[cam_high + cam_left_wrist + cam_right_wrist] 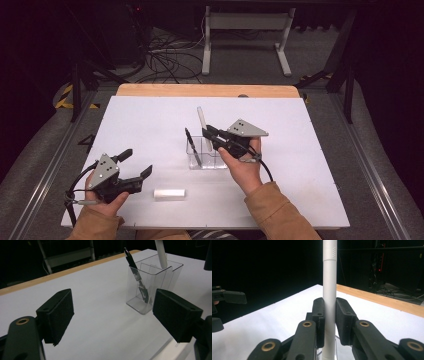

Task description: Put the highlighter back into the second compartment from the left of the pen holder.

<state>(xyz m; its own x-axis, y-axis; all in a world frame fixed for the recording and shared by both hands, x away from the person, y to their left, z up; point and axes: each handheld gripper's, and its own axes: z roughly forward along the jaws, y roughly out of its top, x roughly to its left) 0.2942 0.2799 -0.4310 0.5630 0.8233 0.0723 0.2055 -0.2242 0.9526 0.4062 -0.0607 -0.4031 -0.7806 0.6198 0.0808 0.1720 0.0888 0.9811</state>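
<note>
Jaw pads, right gripper: closed on a white pen, gripped on its barrel, pads pressing from both sides.

White pen, long axis: upright, leaning slightly toward the far edge of the table in the high view; lower end inside a clear pen holder, upper end well above the rim. Judged step: setting the pen into the holder, so the coming move runs straight down along the pen's own axis, then release.

Clear pen holder: stands near the middle of the table, just ahead of the right hand. Divided inside; a black pen leans in the left compartment, the white pen enters a compartment to its right, apart from the black one.

Left gripper: jaws wide, holding nothing, near the front left corner, well apart from the holder.

White cap-like cylinder: lies flat near the front edge, long axis parallel to that edge, just beside the left gripper, which is the nearer one.
</note>
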